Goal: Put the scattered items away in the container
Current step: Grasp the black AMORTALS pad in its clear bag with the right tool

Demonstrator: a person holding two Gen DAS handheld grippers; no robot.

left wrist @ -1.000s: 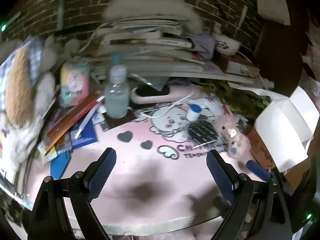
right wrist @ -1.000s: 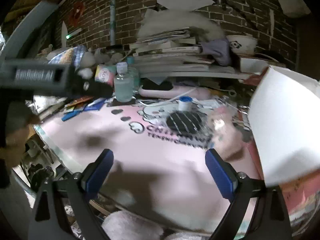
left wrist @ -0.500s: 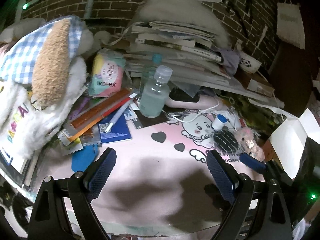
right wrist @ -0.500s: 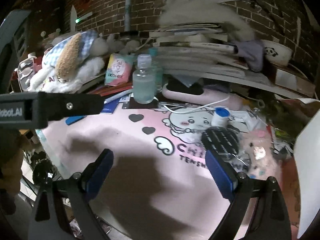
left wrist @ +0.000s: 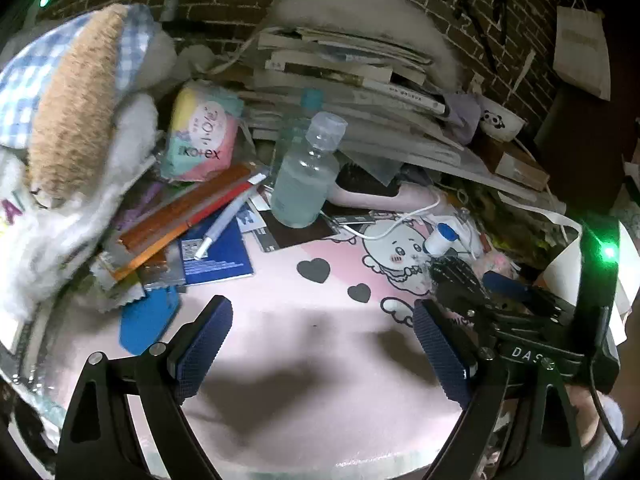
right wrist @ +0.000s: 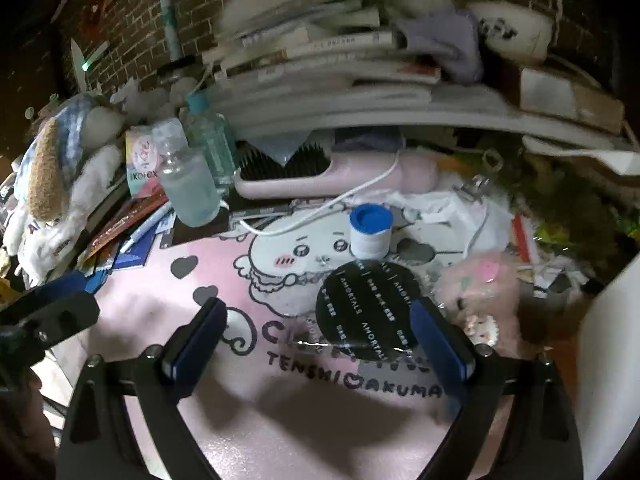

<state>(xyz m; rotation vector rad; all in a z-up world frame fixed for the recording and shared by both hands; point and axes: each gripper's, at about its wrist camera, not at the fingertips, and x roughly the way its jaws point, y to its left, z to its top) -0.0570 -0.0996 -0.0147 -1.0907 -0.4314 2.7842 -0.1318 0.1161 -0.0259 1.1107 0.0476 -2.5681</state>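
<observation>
Right wrist view: the right gripper (right wrist: 318, 340) hovers with fingers spread, empty, over the black round packet (right wrist: 366, 310) lying flat on the pink table (right wrist: 320, 420). It looks light, thin and crinkly; pinch its edge. The left gripper (left wrist: 322, 350) is spread too.

right gripper (right wrist: 318, 336) wide apart, black round packet (right wrist: 366, 308) between fingers (right wrist: 438, 340)

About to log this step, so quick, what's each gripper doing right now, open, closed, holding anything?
Left gripper: open, holding nothing, above the pink mat.
Right gripper: open, holding nothing, near the black round packet.
</observation>
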